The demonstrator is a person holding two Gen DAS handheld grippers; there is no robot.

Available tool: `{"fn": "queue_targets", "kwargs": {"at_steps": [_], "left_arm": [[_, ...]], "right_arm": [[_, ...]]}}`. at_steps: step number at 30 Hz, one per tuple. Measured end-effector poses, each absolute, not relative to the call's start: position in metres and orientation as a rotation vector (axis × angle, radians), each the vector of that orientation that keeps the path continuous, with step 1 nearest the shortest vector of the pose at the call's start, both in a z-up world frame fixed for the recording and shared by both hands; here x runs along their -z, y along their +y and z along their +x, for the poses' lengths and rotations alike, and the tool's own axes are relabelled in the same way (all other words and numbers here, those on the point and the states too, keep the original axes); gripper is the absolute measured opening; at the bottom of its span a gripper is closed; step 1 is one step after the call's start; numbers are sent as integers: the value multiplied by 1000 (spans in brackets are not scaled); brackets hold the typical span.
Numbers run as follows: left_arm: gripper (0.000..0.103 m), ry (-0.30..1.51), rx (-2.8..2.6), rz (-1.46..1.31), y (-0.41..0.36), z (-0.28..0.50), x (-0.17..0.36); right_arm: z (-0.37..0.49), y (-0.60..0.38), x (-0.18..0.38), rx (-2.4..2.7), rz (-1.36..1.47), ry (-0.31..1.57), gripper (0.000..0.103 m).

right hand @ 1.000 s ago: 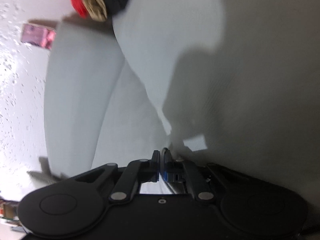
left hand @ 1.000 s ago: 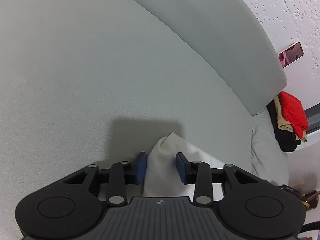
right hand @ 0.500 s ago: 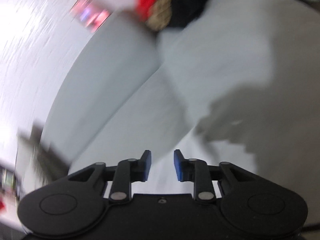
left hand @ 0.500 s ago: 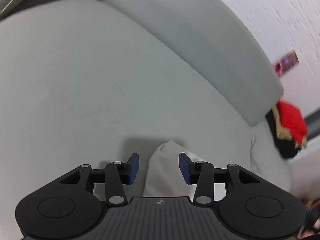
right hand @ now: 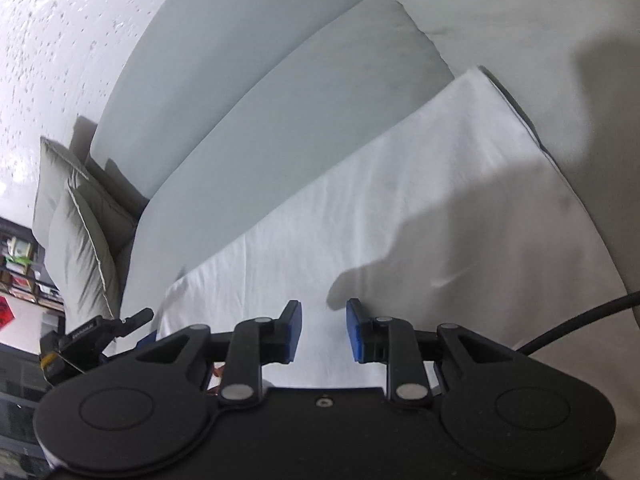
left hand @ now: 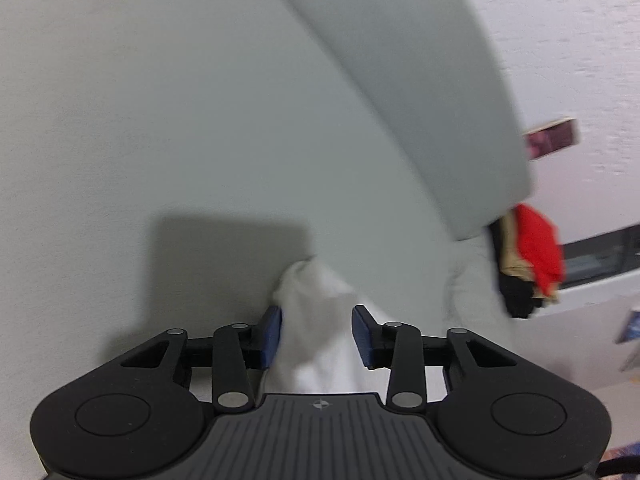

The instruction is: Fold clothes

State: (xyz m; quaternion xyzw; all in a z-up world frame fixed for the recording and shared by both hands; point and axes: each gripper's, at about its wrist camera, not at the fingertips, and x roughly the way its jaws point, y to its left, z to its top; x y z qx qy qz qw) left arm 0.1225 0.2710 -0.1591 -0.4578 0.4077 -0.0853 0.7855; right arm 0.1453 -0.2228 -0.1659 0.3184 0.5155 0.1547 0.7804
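Pale green sofa (left hand: 200,120) cushions fill both views below a speckled white wall (right hand: 60,40). Left hand-held gripper (left hand: 317,336) is spread, its pads straddling a raised corner of the white cloth (left hand: 316,320) without pinching it. Right hand-held gripper (right hand: 322,330) is spread too, hovering over the cloth (right hand: 400,208), which lies flat on the seat. A fold looks just laid; next, each should grip an edge for another fold. Folded clothes (left hand: 528,256) sit at the sofa's end.
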Motion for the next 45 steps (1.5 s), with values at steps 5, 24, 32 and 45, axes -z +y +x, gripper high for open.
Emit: {"fn": "queue_targets", "kwargs": {"at_steps": [5,24,32,45], "left_arm": [[34,866,236,-998,266,124,164],[3,880,70,-922,248,163,173],[2,813,-105,-688,260,139,125],[19,806,174,-412,175,108,62]], "right_arm": [[149,-221,171,-324,716,1113,24],[161,-212,173,-315,697,1120,24],[163,-211,173,-328,682,1119,24],[142,-221,122,-332,640,942,24]]}}
